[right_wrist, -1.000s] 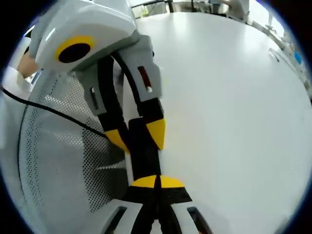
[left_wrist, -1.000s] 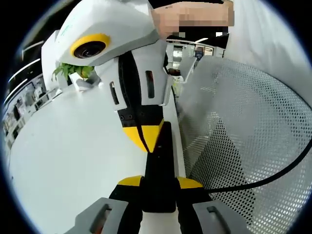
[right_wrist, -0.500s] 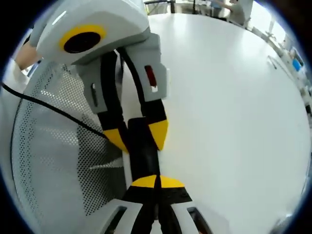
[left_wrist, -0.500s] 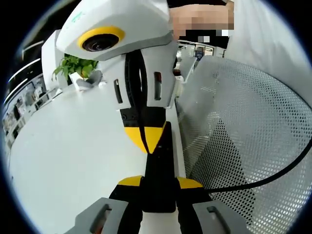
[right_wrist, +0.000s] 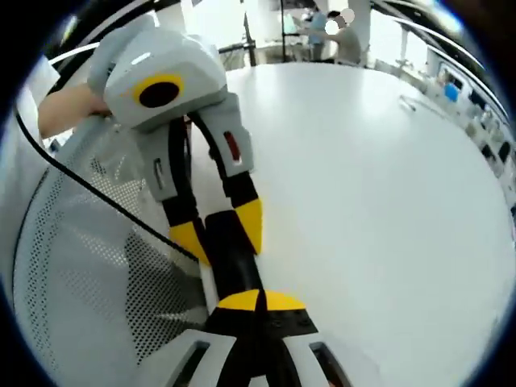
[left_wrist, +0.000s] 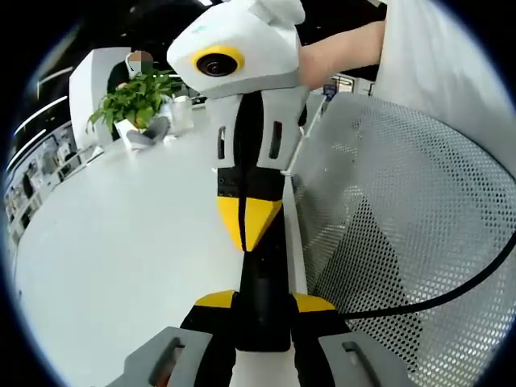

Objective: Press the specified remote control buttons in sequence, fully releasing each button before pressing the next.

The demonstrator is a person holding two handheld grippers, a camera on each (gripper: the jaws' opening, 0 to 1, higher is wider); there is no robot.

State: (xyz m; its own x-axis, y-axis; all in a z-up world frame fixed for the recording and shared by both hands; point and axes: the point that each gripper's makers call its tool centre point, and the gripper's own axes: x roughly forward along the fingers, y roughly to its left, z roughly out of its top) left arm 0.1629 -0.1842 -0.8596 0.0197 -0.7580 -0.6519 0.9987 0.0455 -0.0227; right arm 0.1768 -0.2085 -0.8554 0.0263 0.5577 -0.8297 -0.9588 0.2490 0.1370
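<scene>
Two grippers share the work: my left gripper (left_wrist: 262,302) clamps the near end of the black remote (left_wrist: 264,282) between its yellow-tipped jaws, holding it long-axis forward at the edge of the white surface (left_wrist: 121,242), beside a perforated mesh chair back (left_wrist: 403,218). I judge this grip steadies the remote for pressing. My right gripper (right_wrist: 260,300) has its jaws closed together with nothing between them, its joined tips resting on the remote (right_wrist: 230,254) like a single pressing point. Whether a button is down now I cannot tell. A potted plant (left_wrist: 133,97) stands well away.
</scene>
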